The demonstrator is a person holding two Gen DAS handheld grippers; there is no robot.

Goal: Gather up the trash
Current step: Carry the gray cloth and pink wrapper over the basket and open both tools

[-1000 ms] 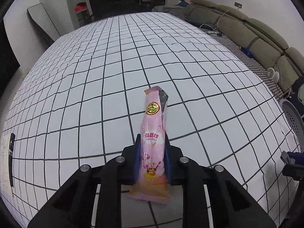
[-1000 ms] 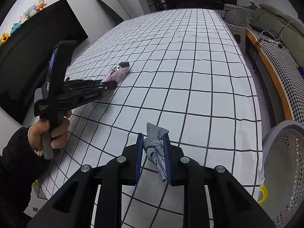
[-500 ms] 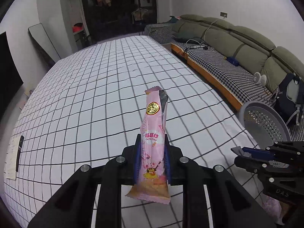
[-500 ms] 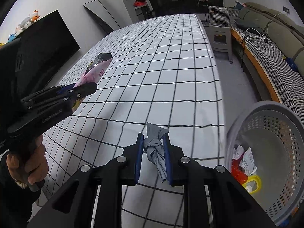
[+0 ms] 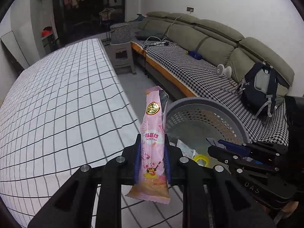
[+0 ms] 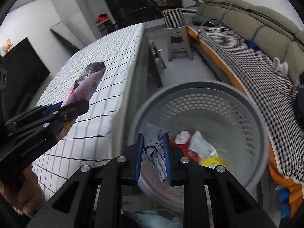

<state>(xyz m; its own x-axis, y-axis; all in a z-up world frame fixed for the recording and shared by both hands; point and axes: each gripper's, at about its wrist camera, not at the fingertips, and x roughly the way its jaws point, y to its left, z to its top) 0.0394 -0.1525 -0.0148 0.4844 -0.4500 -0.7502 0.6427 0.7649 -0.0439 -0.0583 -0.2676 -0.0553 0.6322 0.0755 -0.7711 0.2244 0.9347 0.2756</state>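
The left gripper (image 5: 152, 158) is clamping its blue pads on a pink snack-stick wrapper (image 5: 152, 148), holding it upright over the edge of the grid-patterned white tablecloth (image 5: 57, 104), just beside the grey perforated laundry basket (image 5: 209, 102). The right gripper (image 6: 153, 156) is pinching a crumpled grey tissue (image 6: 154, 148) between nearly closed jaws, directly above the basket's opening, where a yellow ring (image 6: 210, 161), red scrap and white wrappers are lying. The grey sofa (image 5: 218, 36) with a houndstooth cover is standing behind the basket.
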